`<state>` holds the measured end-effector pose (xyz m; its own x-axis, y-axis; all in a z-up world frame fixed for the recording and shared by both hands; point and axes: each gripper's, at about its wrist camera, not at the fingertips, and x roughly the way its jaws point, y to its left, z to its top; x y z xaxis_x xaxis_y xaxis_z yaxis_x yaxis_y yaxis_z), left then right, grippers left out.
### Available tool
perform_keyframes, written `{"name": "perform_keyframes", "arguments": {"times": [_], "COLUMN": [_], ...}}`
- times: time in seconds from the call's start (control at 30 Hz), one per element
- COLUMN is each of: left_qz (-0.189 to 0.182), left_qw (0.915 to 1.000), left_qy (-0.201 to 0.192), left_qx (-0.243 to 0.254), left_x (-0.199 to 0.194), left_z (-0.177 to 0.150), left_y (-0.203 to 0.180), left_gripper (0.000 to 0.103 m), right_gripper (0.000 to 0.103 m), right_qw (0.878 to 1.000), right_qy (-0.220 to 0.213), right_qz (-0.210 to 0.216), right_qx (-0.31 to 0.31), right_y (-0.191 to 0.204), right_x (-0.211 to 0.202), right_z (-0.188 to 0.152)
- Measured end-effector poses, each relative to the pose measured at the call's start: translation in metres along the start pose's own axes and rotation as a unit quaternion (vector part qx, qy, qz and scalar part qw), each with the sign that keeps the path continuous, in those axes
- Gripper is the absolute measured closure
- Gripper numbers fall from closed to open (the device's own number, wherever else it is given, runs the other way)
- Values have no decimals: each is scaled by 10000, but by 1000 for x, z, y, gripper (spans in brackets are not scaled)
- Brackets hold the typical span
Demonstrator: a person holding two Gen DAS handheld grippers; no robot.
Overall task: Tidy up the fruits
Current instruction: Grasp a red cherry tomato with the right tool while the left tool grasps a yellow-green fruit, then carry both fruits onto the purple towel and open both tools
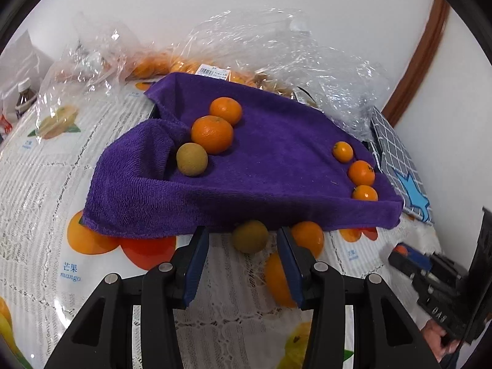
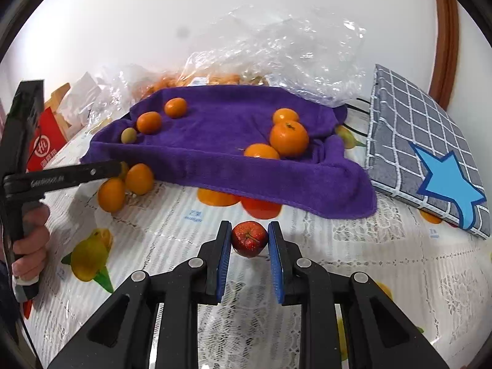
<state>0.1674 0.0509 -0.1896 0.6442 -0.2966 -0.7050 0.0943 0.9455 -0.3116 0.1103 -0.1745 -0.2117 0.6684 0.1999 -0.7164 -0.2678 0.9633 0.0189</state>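
A purple towel [image 1: 261, 166] lies on the table with several oranges and a greenish-brown fruit [image 1: 192, 159] on it. My left gripper [image 1: 243, 240] is open on either side of a second greenish-brown fruit [image 1: 249, 236] at the towel's front edge, with an orange [image 1: 309, 236] just right of it. In the right wrist view my right gripper [image 2: 249, 240] is shut on a small red apple [image 2: 249, 238] just above the tablecloth, in front of the towel [image 2: 233, 153]. Two oranges [image 2: 126, 186] lie off the towel by the left gripper's arm [image 2: 61, 178].
Clear plastic bags of fruit [image 1: 215, 61] lie behind the towel against the wall. A grey checked cushion with a blue star [image 2: 430, 153] sits at the right. A bottle [image 1: 24, 95] and a red box [image 2: 46, 141] stand at the left. The tablecloth [image 2: 384, 261] has printed fruit pictures.
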Motion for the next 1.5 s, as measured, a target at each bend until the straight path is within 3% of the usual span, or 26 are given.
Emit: {"name": "perform_keyframes", "arguments": {"times": [0.17,0.3,0.5,0.97,1.33,1.5], "left_qz": [111,184,26,-50,233,359], "left_qw": [9999,9997,9996,9939,9902,9885], "left_qy": [73,59,-254,-1091,-1366,-1459], "left_qx": [-44,118,-139,-129,-156,-174], "left_x": [7,9,-3,-35,-42,-45], "left_z": [4,2,3,7,8,8], "left_y": [-1,-6,4,4,6,7], "left_gripper": [60,77,78,78,78,78], "right_gripper": [79,79,79,79,79,79], "right_qw": [9998,9998,9997,9993,9974,9937], "right_qy": [178,140,149,-58,-270,-393], "right_qz": [93,101,155,294,213,408], "right_qx": [67,34,116,233,631,965], "right_y": [-2,-1,-4,-7,-21,-29], "right_x": [7,6,6,-1,-9,-17], "right_z": [0,0,0,0,2,9]}}
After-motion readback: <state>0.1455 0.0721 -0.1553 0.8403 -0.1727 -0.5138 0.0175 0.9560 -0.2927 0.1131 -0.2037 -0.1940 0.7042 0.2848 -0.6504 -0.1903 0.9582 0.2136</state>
